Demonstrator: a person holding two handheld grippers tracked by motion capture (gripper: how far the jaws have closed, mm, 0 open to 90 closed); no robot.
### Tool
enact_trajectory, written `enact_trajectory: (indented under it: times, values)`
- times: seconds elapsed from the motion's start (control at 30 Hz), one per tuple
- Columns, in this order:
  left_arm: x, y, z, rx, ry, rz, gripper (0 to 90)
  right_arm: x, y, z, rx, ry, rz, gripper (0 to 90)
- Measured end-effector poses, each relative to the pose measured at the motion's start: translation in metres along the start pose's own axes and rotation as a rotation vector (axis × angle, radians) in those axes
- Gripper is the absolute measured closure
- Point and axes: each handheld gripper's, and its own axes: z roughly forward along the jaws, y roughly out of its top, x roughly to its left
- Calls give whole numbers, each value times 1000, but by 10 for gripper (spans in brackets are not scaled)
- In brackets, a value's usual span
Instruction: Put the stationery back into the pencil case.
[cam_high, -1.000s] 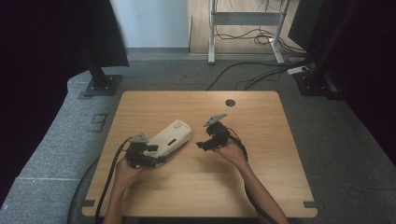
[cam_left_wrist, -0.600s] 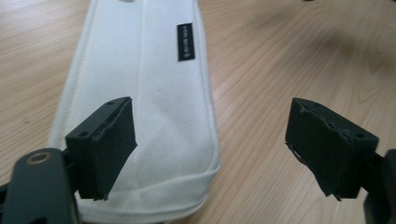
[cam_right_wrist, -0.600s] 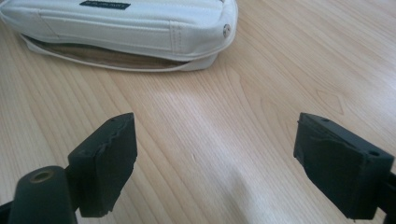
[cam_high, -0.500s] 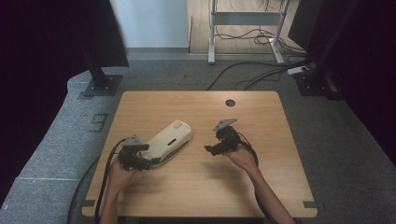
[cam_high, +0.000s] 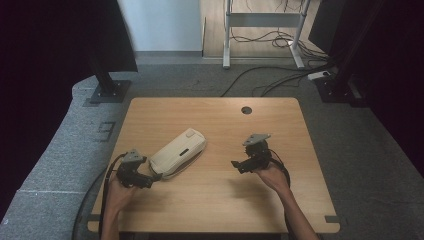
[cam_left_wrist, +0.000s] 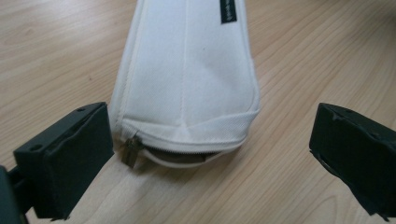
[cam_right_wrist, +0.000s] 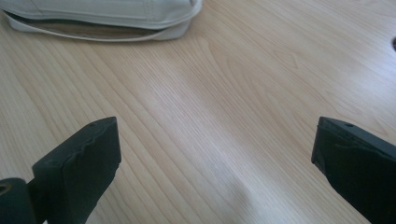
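From the high view, a white zip pouch (cam_high: 178, 151) lies slantwise left of the middle of the wooden surface (cam_high: 210, 210). The left gripper (cam_high: 148, 181) sits just beside its near end; the right gripper (cam_high: 237, 166) is well apart to the right. A round cable hole (cam_high: 246, 110) lies far right.

In the left gripper view, the jaws have just been opening and stand wide, the pouch's zip pull (cam_left_wrist: 130, 150) just beside the left one, nothing pressed.

In the right gripper view, the jaws have likewise just been opening, bare wood between them.

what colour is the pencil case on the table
White, with a small black label; the left gripper view shows the pencil case best.
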Motion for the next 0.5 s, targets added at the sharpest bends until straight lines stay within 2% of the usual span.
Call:
enact_trajectory:
  times: [0.17, 0.27, 0.5]
  values:
    - [2, -9, -1, 9, 24, -4, 0, -4, -12, -8, 3, -31, 10, 10]
    - [4, -15, -2, 1, 16, -17, 0, -6, -21, -13, 2, -40, 27, 10]
    - [9, -32, 0, 24, 36, -42, 0, -9, -40, -22, -3, -70, 57, 10]
